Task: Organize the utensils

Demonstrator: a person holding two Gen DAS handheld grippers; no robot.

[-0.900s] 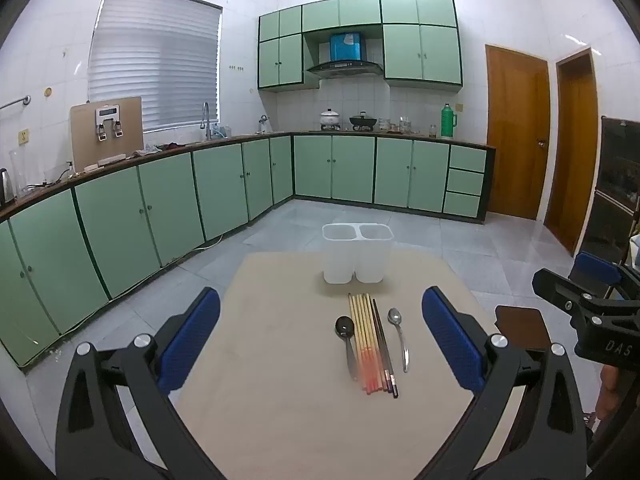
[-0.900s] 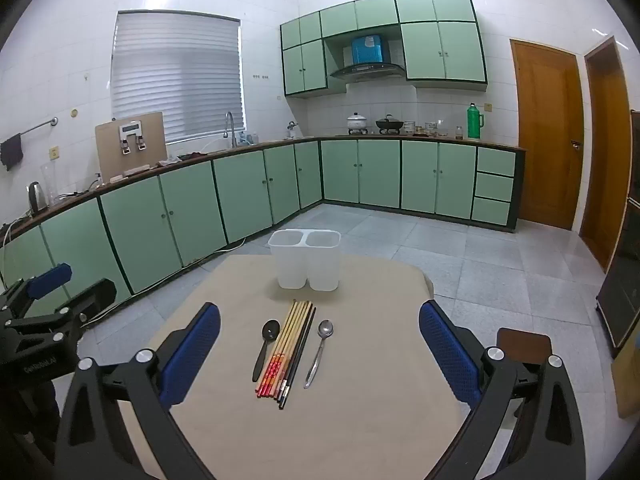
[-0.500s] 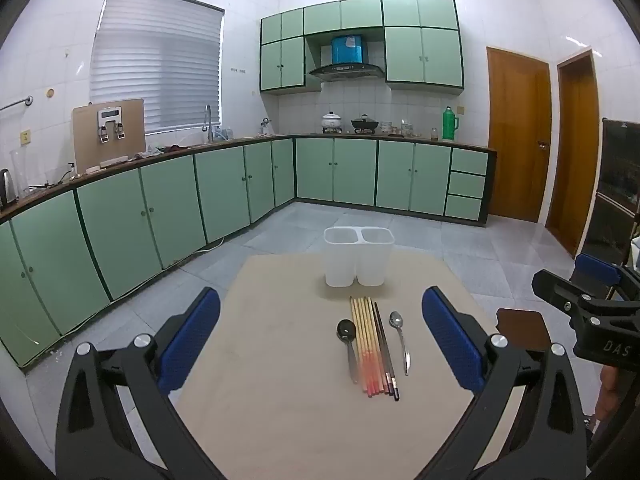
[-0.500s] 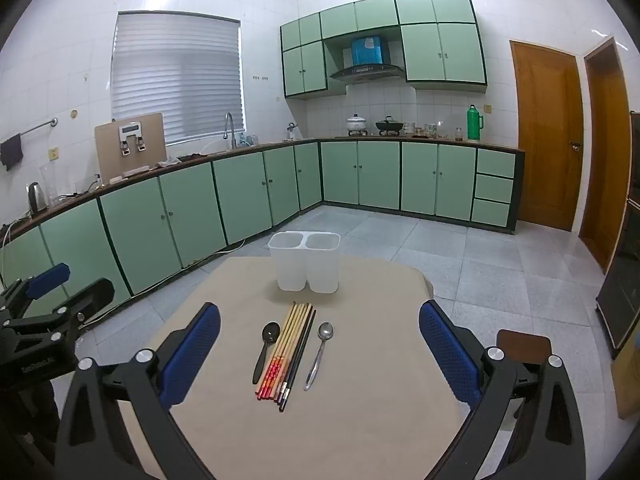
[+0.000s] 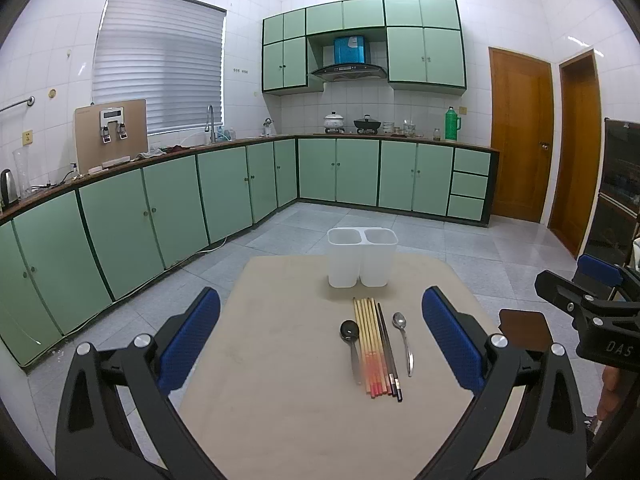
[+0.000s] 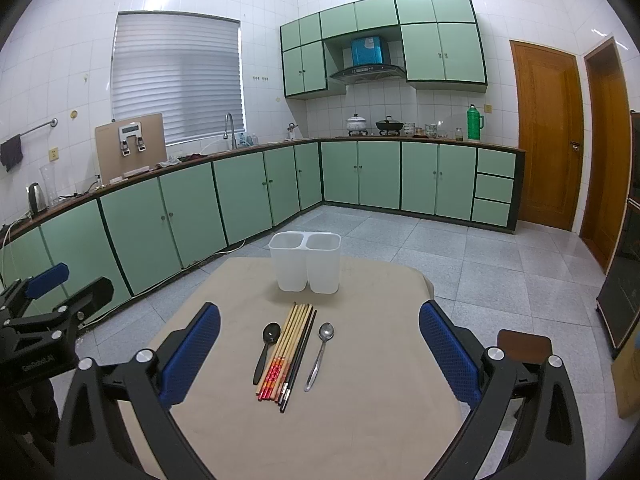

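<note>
Hovering unchanged, both claws (image 5: 320, 344) (image 6: 319, 354) agape.

Bright, even ceiling light glares off the white wall tiles (image 6: 168, 4); sharp focus, edges bowed and black-cornered by fisheye.

holder (image 6: 305, 262) behind chopsticks (image 6: 289, 350), 2 spoons (image 6: 267, 346) flanking, on table (image 6: 380, 420)

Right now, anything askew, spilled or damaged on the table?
Nothing stands out. The black spoon, chopsticks and metal spoon lie flat in a tidy row before the upright two-compartment holder. Both grippers, left gripper and right gripper, are open, holding nothing.
</note>
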